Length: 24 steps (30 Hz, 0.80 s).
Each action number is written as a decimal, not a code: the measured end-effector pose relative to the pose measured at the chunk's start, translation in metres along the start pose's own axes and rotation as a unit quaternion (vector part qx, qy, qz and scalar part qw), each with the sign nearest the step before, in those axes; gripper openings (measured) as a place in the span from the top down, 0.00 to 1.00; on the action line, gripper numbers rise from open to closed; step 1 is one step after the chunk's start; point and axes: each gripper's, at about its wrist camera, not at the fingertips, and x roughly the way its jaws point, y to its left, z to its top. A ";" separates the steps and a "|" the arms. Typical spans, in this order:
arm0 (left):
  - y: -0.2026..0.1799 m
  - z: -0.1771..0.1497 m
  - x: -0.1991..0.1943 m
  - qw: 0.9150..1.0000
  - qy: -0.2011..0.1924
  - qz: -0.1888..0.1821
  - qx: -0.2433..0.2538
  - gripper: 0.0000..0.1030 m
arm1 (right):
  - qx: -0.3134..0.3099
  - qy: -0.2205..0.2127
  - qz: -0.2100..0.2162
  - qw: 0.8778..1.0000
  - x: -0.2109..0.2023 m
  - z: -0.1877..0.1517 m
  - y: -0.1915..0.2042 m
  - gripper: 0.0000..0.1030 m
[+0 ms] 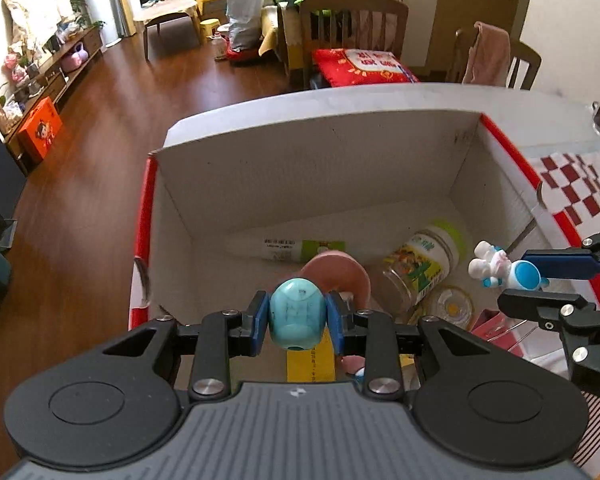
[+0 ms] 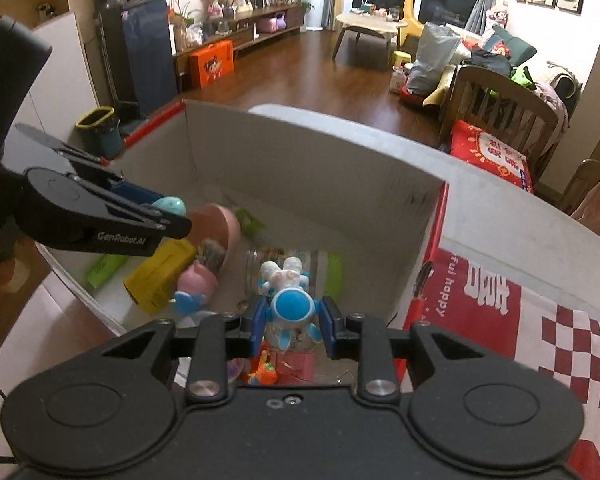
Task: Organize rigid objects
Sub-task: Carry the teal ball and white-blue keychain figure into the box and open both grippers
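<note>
Above the open box (image 1: 320, 168) (walls well apart), left gripper (image 1: 298, 316) clamps a teal egg (image 1: 298, 314), right gripper (image 2: 292, 320) a toy figure (image 2: 290, 300).

Upper left of the left wrist view: low wooden coffee table (image 1: 168, 12) on brown wood floor (image 1: 100, 128). Left edge: orange gift box (image 1: 40, 128) beside a TV console (image 1: 66, 64). Top centre: wooden chair (image 1: 354, 24), red cushion (image 1: 364, 65) below it.

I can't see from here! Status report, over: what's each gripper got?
Left gripper shut on teal egg-shaped toy. Right gripper shut on white-and-blue figurine. Both above open cardboard box; glass jar and pink bowl lie below.
</note>
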 end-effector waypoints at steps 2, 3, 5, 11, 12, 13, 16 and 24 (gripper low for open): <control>-0.001 -0.001 0.003 1.000 0.006 -0.003 -0.002 0.70 | 0.000 0.009 0.005 1.000 0.003 -0.002 0.001 0.73; -0.001 0.000 0.005 1.000 0.010 -0.004 -0.004 0.70 | -0.001 0.012 0.006 1.000 0.005 -0.002 0.002 0.73; -0.002 -0.001 0.007 1.000 0.016 -0.003 -0.005 0.70 | -0.003 0.015 0.005 1.000 0.006 -0.002 0.003 0.72; 0.001 -0.004 0.010 0.999 0.030 -0.015 -0.021 0.70 | 0.001 0.015 0.006 1.000 0.001 -0.003 0.001 0.67; 0.001 -0.004 0.008 0.999 0.030 -0.017 -0.023 0.70 | 0.002 0.014 0.006 1.000 -0.001 -0.003 0.000 0.66; 0.001 -0.004 0.008 0.999 0.030 -0.018 -0.026 0.70 | 0.005 0.013 0.007 1.000 -0.002 -0.004 -0.001 0.64; 0.000 -0.006 0.006 0.999 0.030 -0.021 -0.028 0.70 | 0.012 0.008 0.011 1.000 -0.006 -0.005 -0.004 0.60; -0.006 -0.012 -0.005 0.999 0.026 -0.027 -0.032 0.70 | 0.029 -0.011 0.017 0.999 -0.025 -0.007 -0.009 0.52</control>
